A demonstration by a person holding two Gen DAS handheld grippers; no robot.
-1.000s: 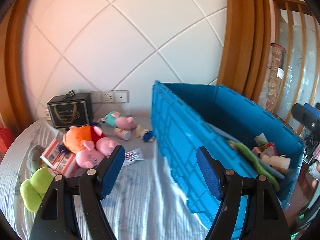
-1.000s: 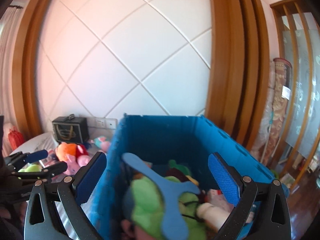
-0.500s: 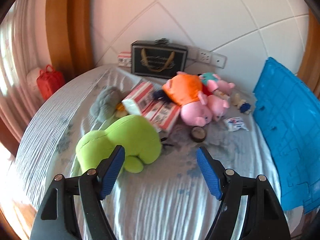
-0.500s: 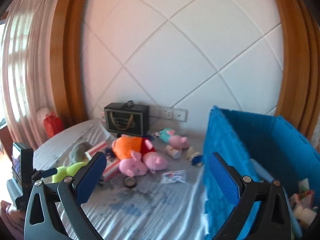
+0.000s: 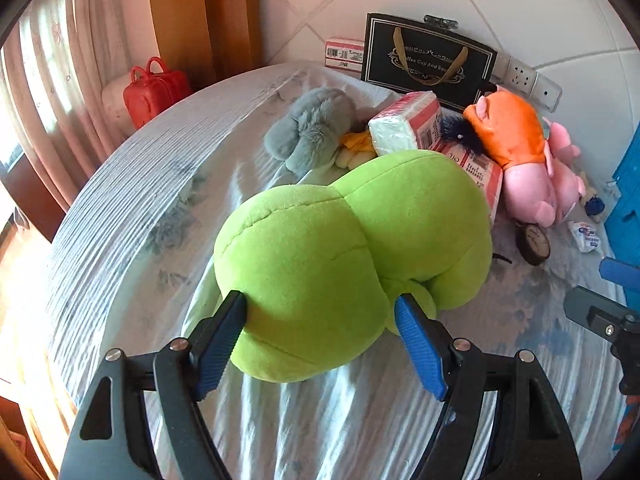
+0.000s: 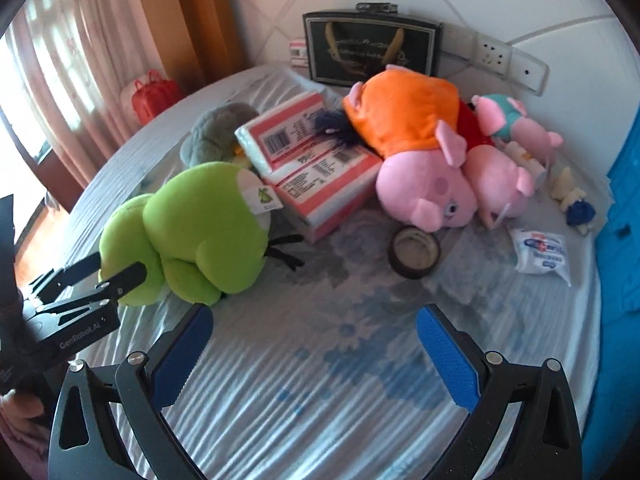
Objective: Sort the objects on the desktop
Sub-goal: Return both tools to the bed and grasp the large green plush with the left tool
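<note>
A big lime-green plush (image 5: 352, 248) lies on the striped cloth of the round table (image 5: 140, 184). My left gripper (image 5: 320, 300) points down onto its near end. The jaws are opening, with the plush's rounded end between the blue pads; the left pad (image 5: 218, 344) brushes it without squeezing. The right wrist view shows the same plush (image 6: 192, 224) with the left gripper (image 6: 120, 264) at its left end. My right gripper (image 6: 314, 314) hangs open over bare cloth, nothing between its fingers. Its tip shows at the edge (image 5: 616, 272) of the left wrist view.
Behind the plush lie tissue packs (image 6: 308, 160), a grey plush (image 6: 216, 128), an orange-dressed pink pig (image 6: 408, 152), a small teal pig (image 6: 508, 120), a tape roll (image 6: 414, 252) and a white packet (image 6: 540, 254). A blue crate (image 6: 624, 200) stands right, a black gift bag (image 6: 372, 52) at the wall.
Both grippers swung left from the blue crate and dropped toward the table. The left one came down around the green plush; the right one now faces the toys.
</note>
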